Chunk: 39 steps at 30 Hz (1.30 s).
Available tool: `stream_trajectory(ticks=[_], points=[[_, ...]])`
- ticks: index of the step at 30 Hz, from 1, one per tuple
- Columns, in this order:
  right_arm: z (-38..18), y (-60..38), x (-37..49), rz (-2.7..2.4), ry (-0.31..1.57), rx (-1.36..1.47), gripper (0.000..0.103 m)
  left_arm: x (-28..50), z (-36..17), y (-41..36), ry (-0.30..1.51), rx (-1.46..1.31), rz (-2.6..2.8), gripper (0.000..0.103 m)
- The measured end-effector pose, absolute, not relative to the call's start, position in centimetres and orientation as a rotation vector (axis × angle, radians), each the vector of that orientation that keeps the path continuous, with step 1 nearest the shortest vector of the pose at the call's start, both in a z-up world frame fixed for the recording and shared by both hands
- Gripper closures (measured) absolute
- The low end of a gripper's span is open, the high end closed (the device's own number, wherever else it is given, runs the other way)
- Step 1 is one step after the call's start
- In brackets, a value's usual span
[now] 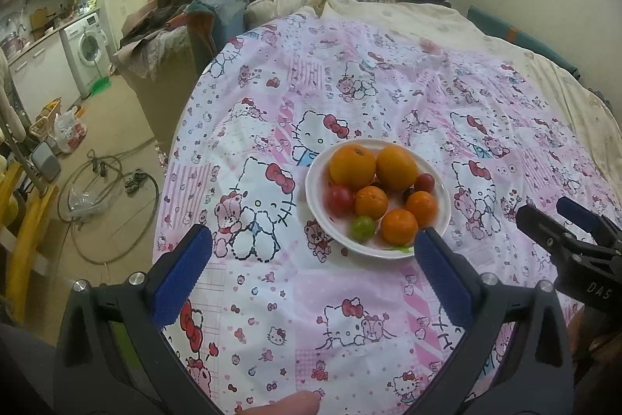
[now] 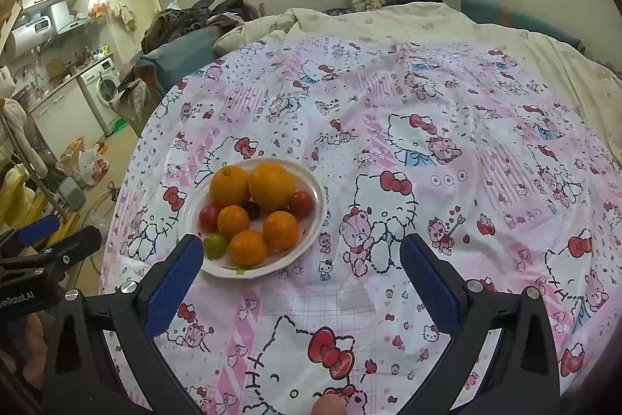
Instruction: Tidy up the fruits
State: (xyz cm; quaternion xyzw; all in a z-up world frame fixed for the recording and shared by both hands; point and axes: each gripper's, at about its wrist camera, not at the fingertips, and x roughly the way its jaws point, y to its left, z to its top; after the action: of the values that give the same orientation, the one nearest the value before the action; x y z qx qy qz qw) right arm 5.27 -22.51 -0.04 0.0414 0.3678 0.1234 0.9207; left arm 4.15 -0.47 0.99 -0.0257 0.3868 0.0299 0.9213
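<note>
Fruit sits heaped on a white plate [image 1: 317, 199] on the cartoon-print sheet [image 1: 350, 298] covering the bed: 2 big oranges [image 1: 353, 167], 3 tangerines [image 1: 399, 226], 2 tomatoes [image 1: 339, 200] and 1 green fruit [image 1: 362, 228]. My left gripper [image 1: 313, 251] and right gripper [image 2: 301, 261] both hover spread wide, holding nothing. I worry the soft bedding may tip the plate if I nudge it, rolling fruit away.
</note>
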Motion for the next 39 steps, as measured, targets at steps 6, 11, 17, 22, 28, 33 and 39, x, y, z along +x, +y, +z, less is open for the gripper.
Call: stream_trajectory(ticks=[6,11,17,22,28,33,39], points=[[0.0,-22.53,5.27,0.247,0.757,0.083,0.0,4.14,1.0,-0.49,0.791,-0.052,0.063,0.001],[0.08,-22.71,5.42,0.242,0.758,0.093,0.0,4.29,1.19,-0.78,0.784,-0.05,0.062,0.001],[0.04,-22.69,5.43,0.244,0.762,0.093,0.0,4.29,1.16,-0.69,0.788,-0.053,0.06,0.001],[0.04,-22.64,5.4,0.244,0.762,0.086,0.0,4.31,1.19,-0.7,0.786,-0.054,0.061,0.001],[0.08,-22.55,5.37,0.246,0.759,0.087,0.0,4.31,1.18,-0.62,0.787,-0.053,0.06,0.001],[0.08,-22.55,5.32,0.246,0.759,0.088,0.0,4.29,1.16,-0.55,0.786,-0.051,0.059,0.001],[0.07,-22.55,5.33,0.247,0.758,0.087,0.0,4.32,1.17,-0.58,0.788,-0.054,0.059,0.001]])
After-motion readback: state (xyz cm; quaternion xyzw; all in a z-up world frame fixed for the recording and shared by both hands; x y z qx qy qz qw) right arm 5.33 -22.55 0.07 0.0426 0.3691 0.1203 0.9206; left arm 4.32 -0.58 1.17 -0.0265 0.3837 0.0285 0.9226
